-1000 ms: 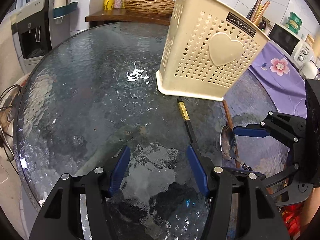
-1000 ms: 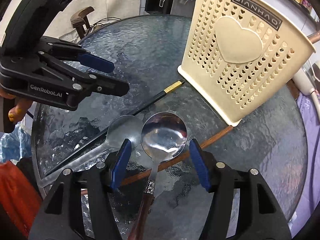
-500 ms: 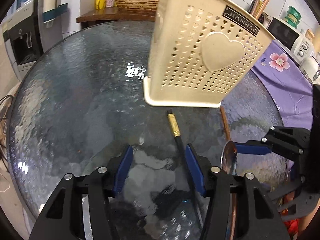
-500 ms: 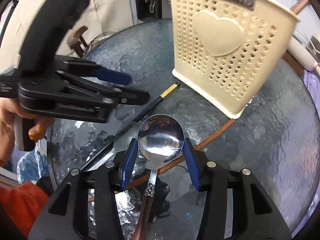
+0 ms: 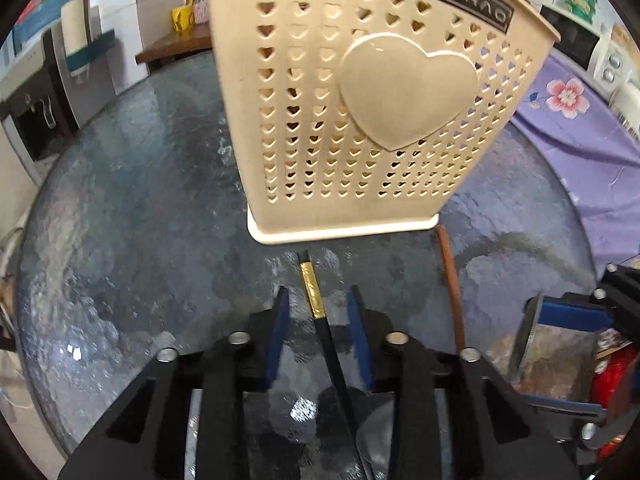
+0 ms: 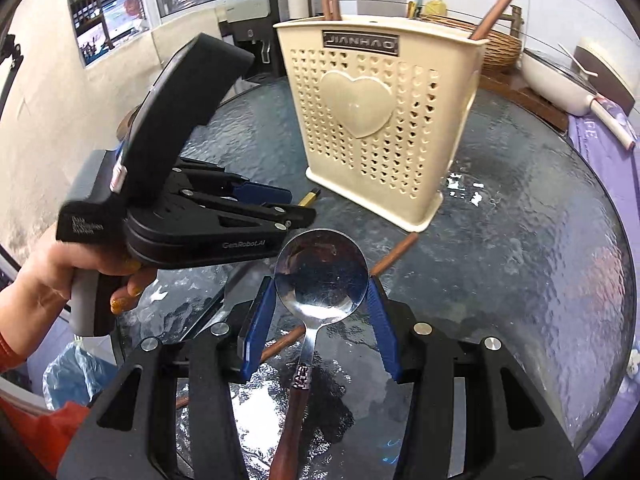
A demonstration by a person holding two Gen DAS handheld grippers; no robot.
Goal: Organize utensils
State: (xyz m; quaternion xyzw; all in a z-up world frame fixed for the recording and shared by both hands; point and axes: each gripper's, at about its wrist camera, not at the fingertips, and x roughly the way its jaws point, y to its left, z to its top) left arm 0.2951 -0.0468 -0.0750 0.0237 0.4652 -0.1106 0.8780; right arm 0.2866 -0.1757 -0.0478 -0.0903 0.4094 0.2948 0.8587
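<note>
Two pickups in hand at once, judging by how things lie. Left gripper (image 5: 316,328) down at the worktop (image 5: 132,248), jaws apart on either side of a black chopstick (image 5: 320,320) with a gold band, pads near the stick but not seen touching it. Chopstick flat on the glass, tip pointing at the foot of the basket (image 5: 360,120) and stopping just short of it. Right gripper (image 6: 320,312) with its blue fingers (image 6: 382,320) pressed against the rim of the spoon (image 6: 321,276) bowl, one each side; looks clamped and raised off the glass, though whether fully clear cannot be told. Wooden handle running back under the camera. Brown chopstick (image 6: 394,254) lying on the worktop behind the bowl, one end close to the basket base. More brown sticks already standing in the basket, upright or leaning. Second steel utensil under the left gripper, only partly seen. Next, probably: close left jaws on the black stick near the gold band, squarely, since a thin round stick on slick glass will roll or slide out of a skewed pinch. For the right: lift the spoon, tip it upright, carry it over the basket rim and drop it handle down. Grip on a curved bowl edge likely to slip, so a slow swing advised.
</note>
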